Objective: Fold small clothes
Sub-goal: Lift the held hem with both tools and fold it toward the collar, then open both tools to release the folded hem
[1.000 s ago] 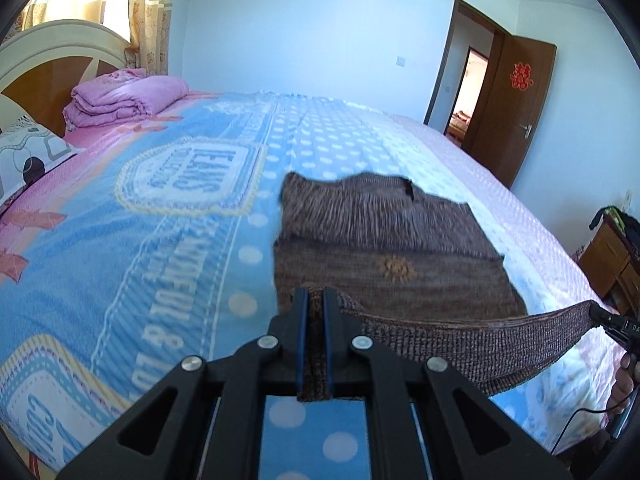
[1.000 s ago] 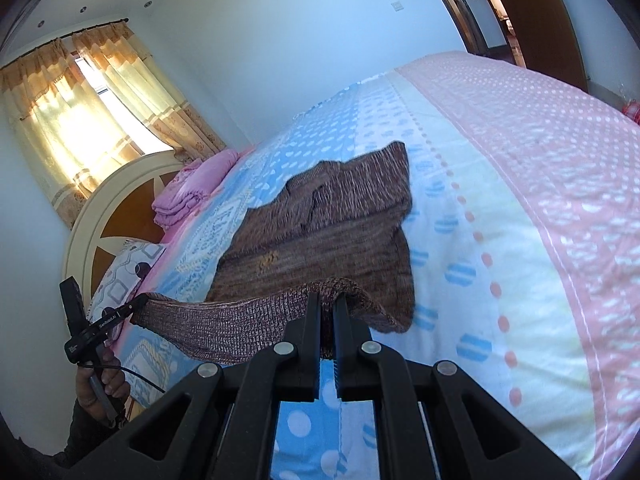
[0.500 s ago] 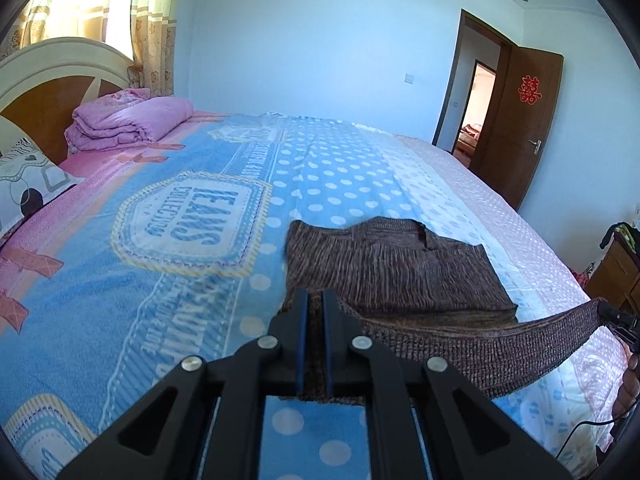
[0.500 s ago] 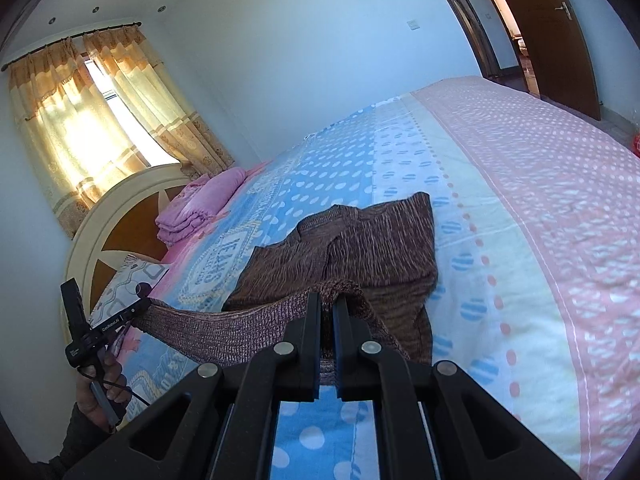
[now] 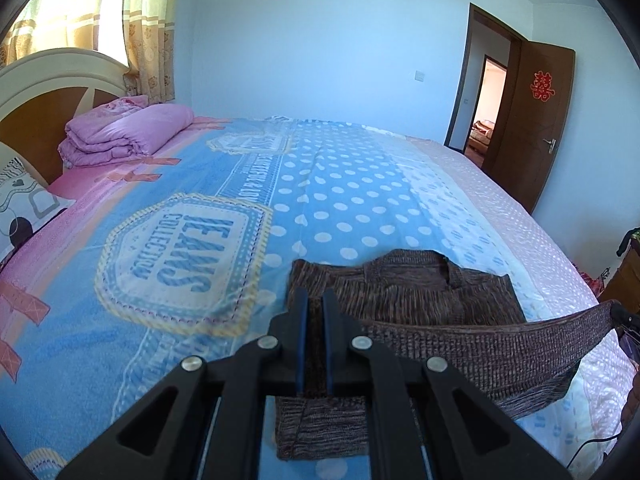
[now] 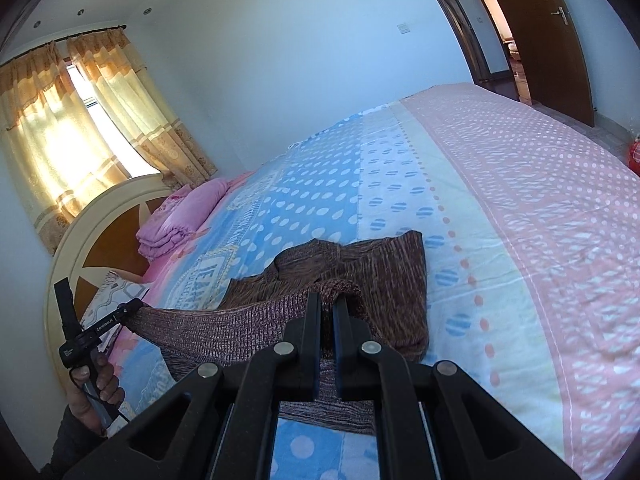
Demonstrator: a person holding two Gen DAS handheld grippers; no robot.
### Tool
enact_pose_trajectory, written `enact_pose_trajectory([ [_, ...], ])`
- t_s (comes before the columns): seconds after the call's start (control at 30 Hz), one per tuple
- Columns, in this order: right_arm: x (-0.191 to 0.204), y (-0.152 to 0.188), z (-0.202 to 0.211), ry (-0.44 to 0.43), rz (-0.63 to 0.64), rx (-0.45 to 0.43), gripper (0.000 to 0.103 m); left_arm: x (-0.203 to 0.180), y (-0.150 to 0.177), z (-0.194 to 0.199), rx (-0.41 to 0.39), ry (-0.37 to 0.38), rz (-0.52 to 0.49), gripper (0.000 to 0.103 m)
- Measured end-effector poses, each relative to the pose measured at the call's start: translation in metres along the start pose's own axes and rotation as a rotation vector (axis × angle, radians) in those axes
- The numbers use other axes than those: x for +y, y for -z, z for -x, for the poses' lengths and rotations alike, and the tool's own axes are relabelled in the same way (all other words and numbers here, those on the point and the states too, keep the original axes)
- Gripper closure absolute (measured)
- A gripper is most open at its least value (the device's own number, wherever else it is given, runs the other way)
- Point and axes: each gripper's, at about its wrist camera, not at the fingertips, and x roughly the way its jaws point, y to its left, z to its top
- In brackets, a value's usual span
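The brown knit garment (image 5: 404, 292) lies on the near right part of the bed (image 5: 340, 184), and its near hem is lifted off the bedspread. The left gripper (image 5: 315, 316) pinches one corner of that hem, its fingers pressed together on the knit. The right gripper (image 6: 327, 312) pinches the other corner in the same way, so the edge hangs stretched between the two.

Judging from this, the fold is only partly made. The far part with the neckline rests flat, while the raised edge is not yet laid over it and nothing is smoothed. No folded small clothes show elsewhere. Only a folded pink quilt (image 5: 124, 134) sits by the headboard.

The bedspread badge reads "JEANS COLLECTION", seen upside down in the left view. A red double-happiness paper-cut (image 5: 542, 86) hangs on the brown door. The left gripper's handle in the right view bears small white lettering, too fine to read with certainty.
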Motion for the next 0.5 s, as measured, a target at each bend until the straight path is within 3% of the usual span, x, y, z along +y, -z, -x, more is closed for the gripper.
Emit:
enact_pose_trajectory([
  [0.3,-0.018,-0.023,-0.068,0.052,-0.014,0.056,0.099,-0.003,-0.011,-0.07,0.072,-0.043,-0.011,0.095],
  [0.5,-0.039,-0.027,-0.147,0.13,-0.01,0.139,0.099,-0.007,-0.002,-0.138,0.144,-0.114,-0.046,0.095],
])
